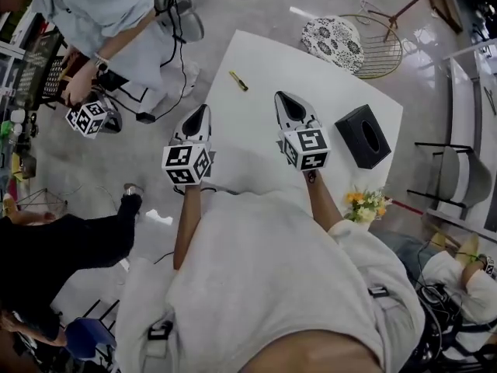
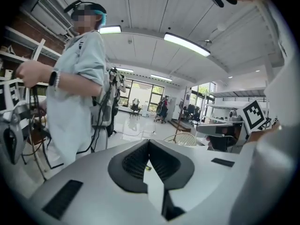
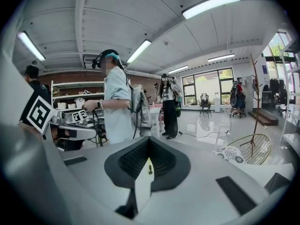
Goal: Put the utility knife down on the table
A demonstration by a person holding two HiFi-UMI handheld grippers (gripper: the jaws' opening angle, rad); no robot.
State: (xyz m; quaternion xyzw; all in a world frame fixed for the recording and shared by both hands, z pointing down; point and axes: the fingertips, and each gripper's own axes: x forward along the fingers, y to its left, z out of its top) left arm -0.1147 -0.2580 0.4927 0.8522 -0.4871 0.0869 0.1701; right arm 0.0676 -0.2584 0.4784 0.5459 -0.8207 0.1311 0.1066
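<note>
The utility knife [image 1: 238, 81], a small yellow and dark tool, lies on the white table [image 1: 256, 61] near its far edge. Neither gripper touches it. My left gripper [image 1: 205, 108] hangs over the table's left edge, well short of the knife. Its jaws meet at the tips with nothing between them. My right gripper [image 1: 279, 95] hovers over the table to the right of the knife, shut and empty. Past the closed tips of the left gripper [image 2: 149, 141] the knife [image 2: 147, 168] shows as a small speck on the table. The right gripper [image 3: 149, 138] shows the knife [image 3: 150, 169] the same way.
A black tissue box [image 1: 363, 135] stands on the table's right side, with a bunch of flowers [image 1: 365, 205] near the front corner. A wire chair [image 1: 377, 47] with a patterned cushion [image 1: 332, 37] stands beyond the table. A person [image 1: 109, 14] at the left holds another marker-cube gripper [image 1: 92, 117].
</note>
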